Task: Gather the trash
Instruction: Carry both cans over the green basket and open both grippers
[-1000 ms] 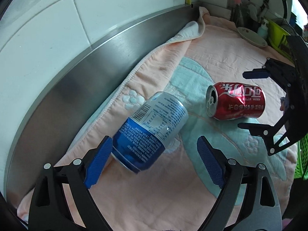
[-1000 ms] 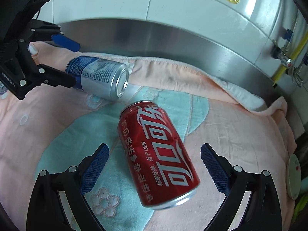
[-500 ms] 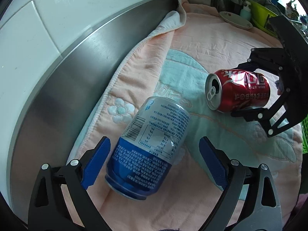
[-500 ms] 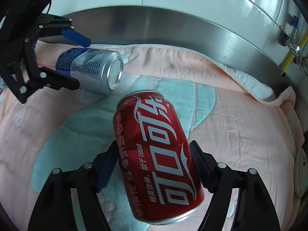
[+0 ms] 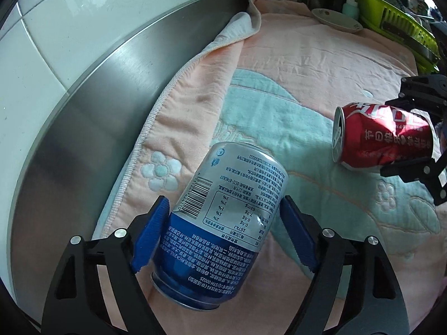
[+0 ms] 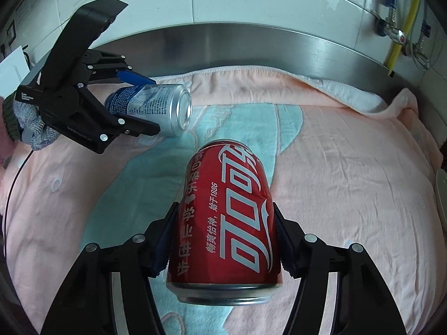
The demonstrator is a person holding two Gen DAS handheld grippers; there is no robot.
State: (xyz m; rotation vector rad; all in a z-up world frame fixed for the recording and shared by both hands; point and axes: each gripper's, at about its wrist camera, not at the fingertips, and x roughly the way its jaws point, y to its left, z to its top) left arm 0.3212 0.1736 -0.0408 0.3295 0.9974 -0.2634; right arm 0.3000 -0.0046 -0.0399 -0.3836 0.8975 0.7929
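Both hand-held grippers closing: right point(image 6: 225, 247) clamps dented red can point(image 6: 226, 223), left point(image 5: 223, 237) seemingly pinches silver-blue can point(image 5: 223, 223).

Red can point(image 6: 226, 217): glossy printed metal, dented. Blue-silver can point(image 5: 223, 220): shiny metal. Towel point(image 5: 321, 64): matt terry cloth (embossed flowers). Far backsplash point(image 6: 251, 39): brushed steel under glossy tile.

Left hand-held gripper point(image 5: 223, 233) closing round blue can point(image 5: 223, 223) — pads touching.
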